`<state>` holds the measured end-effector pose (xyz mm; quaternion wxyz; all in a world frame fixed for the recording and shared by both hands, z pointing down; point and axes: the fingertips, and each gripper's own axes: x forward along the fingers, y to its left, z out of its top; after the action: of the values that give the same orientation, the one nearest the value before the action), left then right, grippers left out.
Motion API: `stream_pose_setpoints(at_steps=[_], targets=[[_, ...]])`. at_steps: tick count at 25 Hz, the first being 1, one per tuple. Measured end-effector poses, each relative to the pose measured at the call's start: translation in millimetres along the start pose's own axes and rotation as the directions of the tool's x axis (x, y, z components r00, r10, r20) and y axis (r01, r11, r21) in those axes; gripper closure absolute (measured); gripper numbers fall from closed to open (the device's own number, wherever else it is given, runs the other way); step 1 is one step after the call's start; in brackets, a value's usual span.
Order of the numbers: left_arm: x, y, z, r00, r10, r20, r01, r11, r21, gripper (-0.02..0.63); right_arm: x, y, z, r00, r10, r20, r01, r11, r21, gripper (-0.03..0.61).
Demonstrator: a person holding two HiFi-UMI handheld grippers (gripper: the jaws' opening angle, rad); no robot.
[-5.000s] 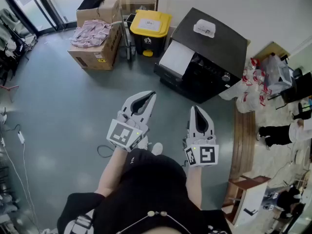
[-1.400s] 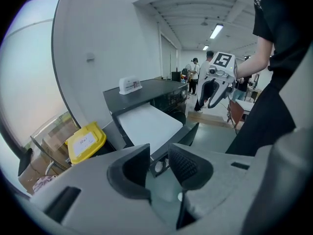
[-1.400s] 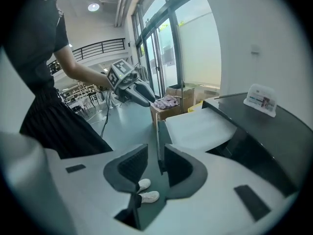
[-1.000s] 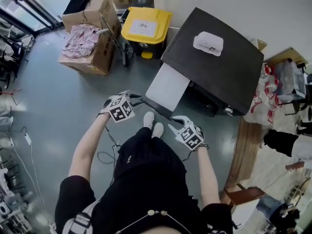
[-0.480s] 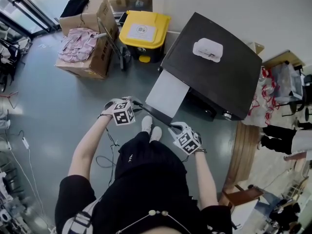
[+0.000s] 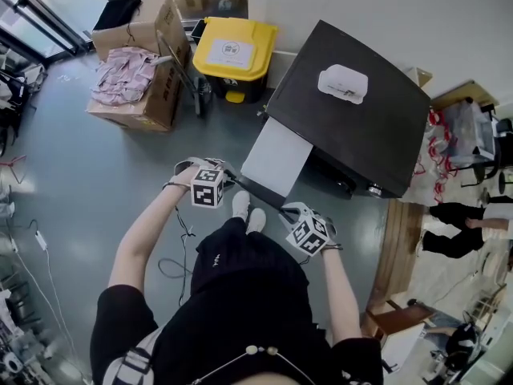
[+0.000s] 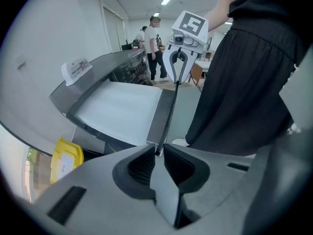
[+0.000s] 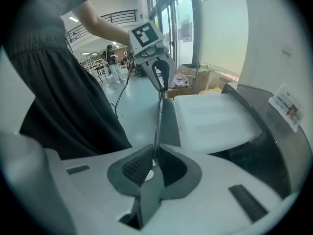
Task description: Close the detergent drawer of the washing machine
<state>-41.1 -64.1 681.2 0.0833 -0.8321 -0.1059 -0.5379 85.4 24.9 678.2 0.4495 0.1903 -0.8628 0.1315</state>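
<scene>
Holding the drawer (image 6: 276, 157) by its dark front lip (image 6: 258, 192) at both ends, I judge this to be the start of the push. The white tray stands fully out from the front of the washer (image 6: 361, 127), with no part of it in yet. My left gripper (image 6: 227, 172) is clamped on the lip's left end; in its own view the thin edge runs straight in between the closed jaws. My right gripper (image 6: 286, 209) pinches the other end the same way.

As I read it, the next move calls for an even shove from both ends, straight toward the machine, so the tray runs in square and doesn't cock to one side. I'd want the jaws off the lip before it meets the body, or they could get nipped.

A yellow bin (image 6: 234, 48) and a box (image 6: 140, 87) of pink cloth (image 6: 122, 74) sit to the left, well clear of the path. A white packet (image 6: 343, 83) lies on the washer top. The person's shoes (image 6: 243, 201) stand just under the lip and a cable (image 6: 172, 255) trails on the floor nearby; I see neither blocking the slide
</scene>
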Motion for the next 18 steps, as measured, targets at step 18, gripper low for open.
stream_pose_setpoints(at_steps=[18], targets=[[-12, 0, 6, 0.998, -0.056, -0.017, 0.058, 0.989, 0.137, 0.572, -18, 0, 10, 0.990, 0.115, -0.086, -0.120, 0.991, -0.055, 0.538]])
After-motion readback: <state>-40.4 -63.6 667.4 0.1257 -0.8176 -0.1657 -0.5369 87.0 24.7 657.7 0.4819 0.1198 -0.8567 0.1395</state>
